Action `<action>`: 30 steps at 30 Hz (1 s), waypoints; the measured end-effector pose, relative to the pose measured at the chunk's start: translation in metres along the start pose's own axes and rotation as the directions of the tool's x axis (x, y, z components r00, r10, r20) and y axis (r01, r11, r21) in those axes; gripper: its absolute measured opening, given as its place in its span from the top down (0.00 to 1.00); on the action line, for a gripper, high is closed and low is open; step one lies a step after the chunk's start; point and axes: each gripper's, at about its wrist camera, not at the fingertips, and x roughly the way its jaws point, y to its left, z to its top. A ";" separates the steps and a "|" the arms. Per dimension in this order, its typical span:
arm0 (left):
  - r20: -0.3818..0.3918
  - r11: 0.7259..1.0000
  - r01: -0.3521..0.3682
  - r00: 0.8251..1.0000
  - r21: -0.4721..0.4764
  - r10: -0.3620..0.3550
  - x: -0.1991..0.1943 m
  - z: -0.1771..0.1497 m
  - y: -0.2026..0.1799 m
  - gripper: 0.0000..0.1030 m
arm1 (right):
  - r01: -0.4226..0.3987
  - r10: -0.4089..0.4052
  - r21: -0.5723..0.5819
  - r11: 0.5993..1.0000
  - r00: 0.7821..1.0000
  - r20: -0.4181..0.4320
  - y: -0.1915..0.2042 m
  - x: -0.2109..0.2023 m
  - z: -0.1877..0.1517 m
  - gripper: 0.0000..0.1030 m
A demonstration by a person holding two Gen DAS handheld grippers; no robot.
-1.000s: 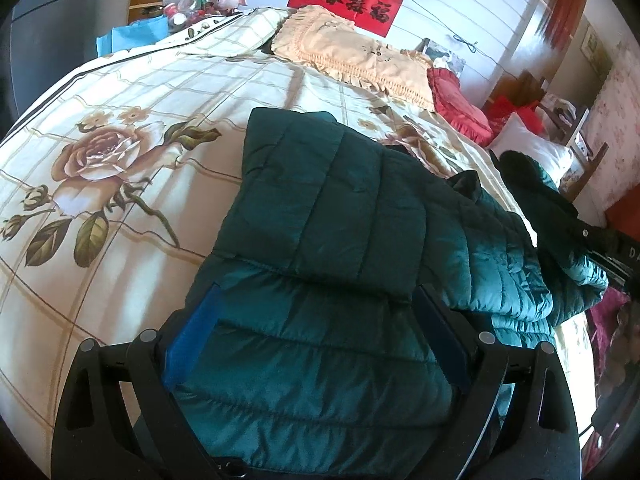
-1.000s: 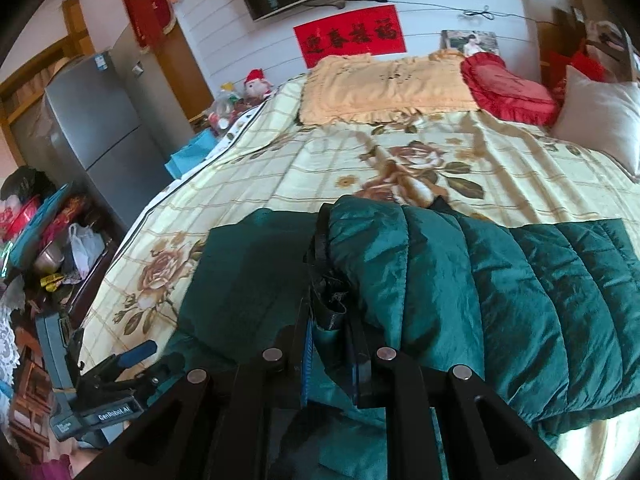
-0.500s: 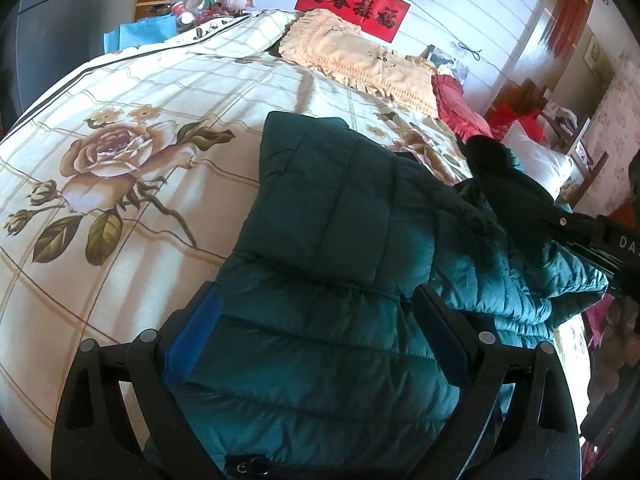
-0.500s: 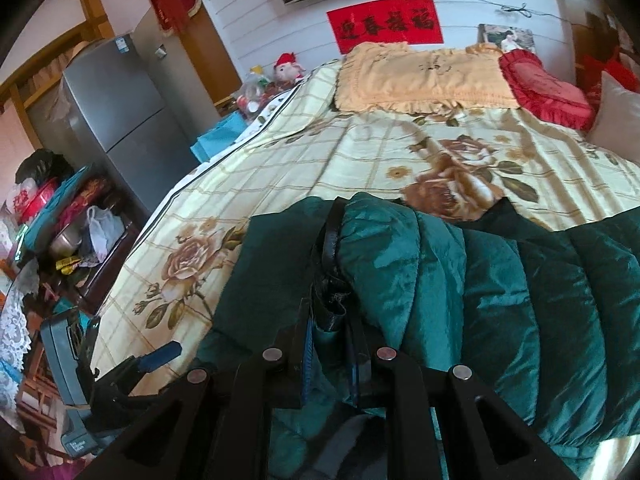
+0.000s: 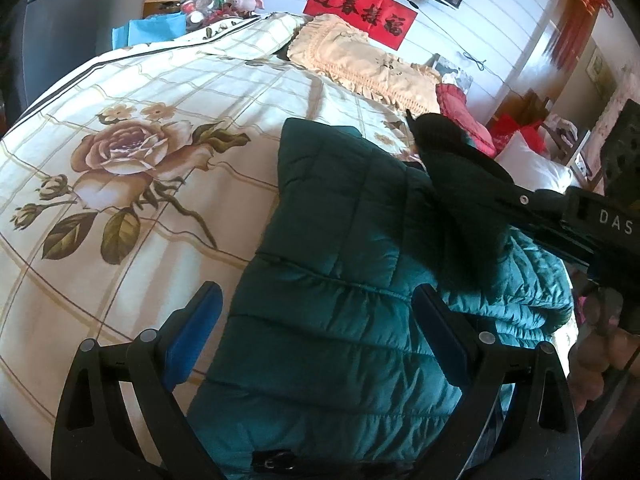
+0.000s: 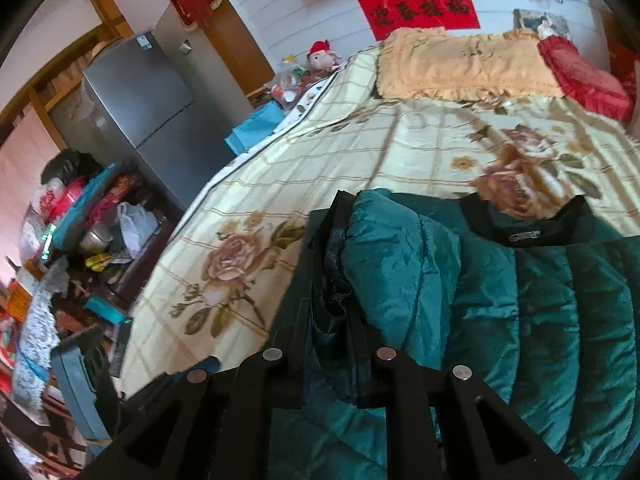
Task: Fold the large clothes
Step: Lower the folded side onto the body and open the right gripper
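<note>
Dark green quilted jacket spread on a bed with a rose-print cover, near its foot edge. Left tool wide apart over the jacket's lower part, blue pads either side of the fabric, not pressing it. Right tool clamped tight on a dark-edged fold of the jacket, the fold standing up between the fingers; the same tool seen in the left view entering from the right, a raised dark flap of the jacket hanging from it above the main body. Black collar with a small label lying on the cover beyond the quilted panels. At the head of the bed, yellow pillow and red cushion; red banner on the wall behind. Fridge and cluttered shelf left of the bed.
</note>
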 end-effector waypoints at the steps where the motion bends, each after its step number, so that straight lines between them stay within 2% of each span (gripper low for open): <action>1: 0.000 1.000 0.001 1.000 -0.002 -0.001 0.000 0.000 0.001 0.07 | -0.011 0.011 0.003 1.000 1.000 -0.004 0.002 0.004 0.001 0.87; 10: 0.006 1.000 0.000 1.000 -0.012 0.000 -0.002 0.001 0.008 0.07 | -0.048 0.049 0.045 0.998 0.998 -0.040 0.005 0.036 0.005 0.87; 13: 0.004 1.000 0.001 1.000 -0.019 -0.001 0.000 0.003 0.011 0.07 | -0.043 0.047 0.056 0.997 0.997 -0.068 0.001 0.049 0.005 0.87; 16: 0.003 1.000 0.002 1.000 -0.026 -0.002 0.001 0.004 0.013 0.07 | -0.052 0.067 0.117 0.992 0.989 -0.130 -0.010 0.066 0.003 0.86; 17: -0.001 1.000 0.002 1.000 -0.029 -0.002 0.002 0.004 0.014 0.07 | -0.056 0.074 0.131 0.990 0.987 -0.141 -0.013 0.070 0.002 0.80; 18: -0.005 1.000 0.003 1.000 -0.031 -0.003 0.003 0.004 0.014 0.07 | -0.074 0.096 0.150 0.986 0.984 -0.147 -0.017 0.075 0.001 0.60; 19: -0.007 1.000 0.003 1.000 -0.031 -0.003 0.003 0.004 0.014 0.07 | -0.103 0.129 0.169 0.980 0.981 -0.146 -0.019 0.077 -0.001 0.49; 20: -0.008 1.000 0.002 1.000 -0.030 -0.002 0.003 0.004 0.014 0.07 | -0.136 0.164 0.194 0.972 0.977 -0.137 -0.021 0.079 -0.003 0.32; 21: -0.006 1.000 0.001 1.000 -0.029 -0.001 0.003 0.004 0.015 0.07 | -0.153 0.180 0.204 0.967 0.975 -0.126 -0.020 0.078 -0.004 0.28; 24: -0.003 1.000 -0.003 1.000 -0.030 0.003 0.001 0.005 0.015 0.07 | -0.133 0.150 0.145 0.981 0.982 -0.118 -0.009 0.067 -0.001 0.28; 28: 0.006 0.999 0.006 1.000 -0.039 -0.006 -0.002 0.008 0.013 0.07 | -0.147 0.157 0.136 0.980 0.986 -0.062 -0.010 0.033 0.003 0.28; 30: 0.011 0.999 0.016 1.000 -0.040 -0.015 -0.002 0.012 0.009 0.07 | -0.130 0.134 0.125 0.984 0.990 -0.030 -0.015 0.009 0.003 0.28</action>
